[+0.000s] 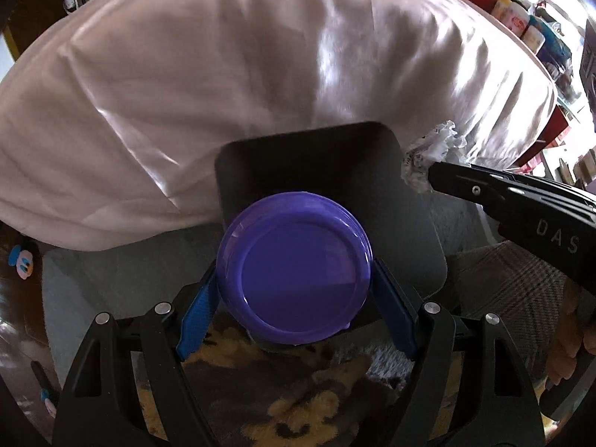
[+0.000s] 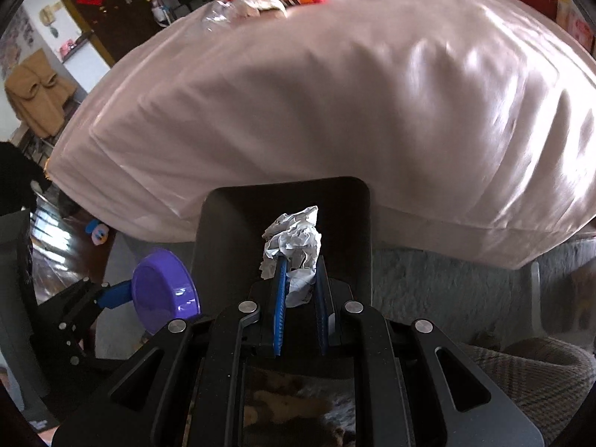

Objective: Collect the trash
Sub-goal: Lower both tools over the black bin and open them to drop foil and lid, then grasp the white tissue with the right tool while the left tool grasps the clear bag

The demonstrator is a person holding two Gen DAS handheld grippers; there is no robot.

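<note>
The left gripper (image 1: 296,279) points steeply downward, its blue-padded fingers (image 1: 197,316) spread wide and pressed against opposite sides of a round purple plastic bowl (image 1: 294,268). The right gripper (image 2: 301,279) also tilts steeply down, its jaws nearly closed, pinching a crumpled wad of white paper (image 2: 294,246). A hand (image 1: 570,346) in a checked sleeve (image 1: 514,279) grasps the right gripper's handle.

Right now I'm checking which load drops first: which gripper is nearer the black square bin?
Hard to separate. The left gripper, clamping the purple plastic plate, is over the bin's near side. The right gripper, pinching crumpled white paper, is over its opening.
</note>
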